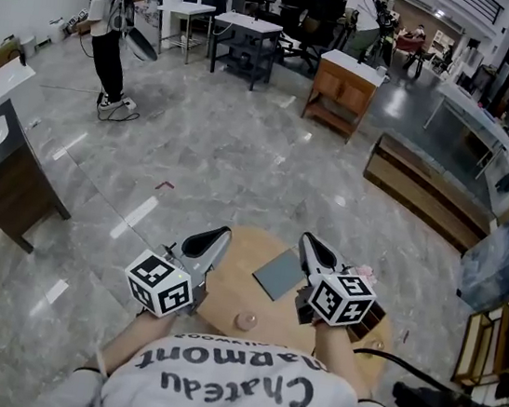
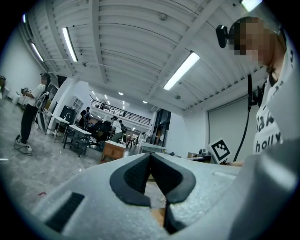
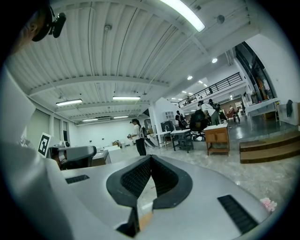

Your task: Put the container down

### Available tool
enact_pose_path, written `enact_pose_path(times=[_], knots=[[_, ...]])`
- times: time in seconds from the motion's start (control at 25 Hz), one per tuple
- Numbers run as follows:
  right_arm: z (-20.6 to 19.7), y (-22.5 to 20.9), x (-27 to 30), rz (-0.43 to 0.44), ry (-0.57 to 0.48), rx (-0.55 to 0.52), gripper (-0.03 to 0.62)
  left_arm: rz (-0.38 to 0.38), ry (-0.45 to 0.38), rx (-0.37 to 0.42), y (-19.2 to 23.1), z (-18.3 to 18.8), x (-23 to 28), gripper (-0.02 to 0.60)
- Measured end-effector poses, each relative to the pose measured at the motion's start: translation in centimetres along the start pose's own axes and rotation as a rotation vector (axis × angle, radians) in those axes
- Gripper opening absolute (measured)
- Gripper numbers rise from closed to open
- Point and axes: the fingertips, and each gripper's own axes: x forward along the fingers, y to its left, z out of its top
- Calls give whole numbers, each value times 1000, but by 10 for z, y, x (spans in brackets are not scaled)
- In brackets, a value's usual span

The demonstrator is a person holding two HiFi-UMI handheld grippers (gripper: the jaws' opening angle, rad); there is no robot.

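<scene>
In the head view both grippers hover side by side over a small round wooden table (image 1: 233, 289). My left gripper (image 1: 217, 233) is shut, its black pads (image 2: 136, 176) meeting at the tips with nothing between them. My right gripper (image 1: 310, 241) is likewise shut and empty, its pads (image 3: 164, 178) touching at the tips. A flat grey square piece (image 1: 279, 273) lies on the table between the two grippers. A small round pinkish thing (image 1: 245, 320) sits near the table's front edge. A dark box-like thing (image 1: 371, 322) shows partly under the right gripper's marker cube. I cannot tell which is the container.
A person (image 1: 108, 31) stands at the far left on the grey marble floor. A dark desk (image 1: 9, 177) is at the left, a wooden cabinet (image 1: 344, 90) and tables (image 1: 247, 42) at the back, a long wooden bench (image 1: 426, 189) and a blue bin (image 1: 499, 265) at the right.
</scene>
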Motion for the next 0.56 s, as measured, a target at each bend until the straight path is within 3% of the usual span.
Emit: enact_pose_path(times=[0.56], knots=[[-8,-1,3,-8,18,-10,12,2,-3,-7,5,-4,-1,14]])
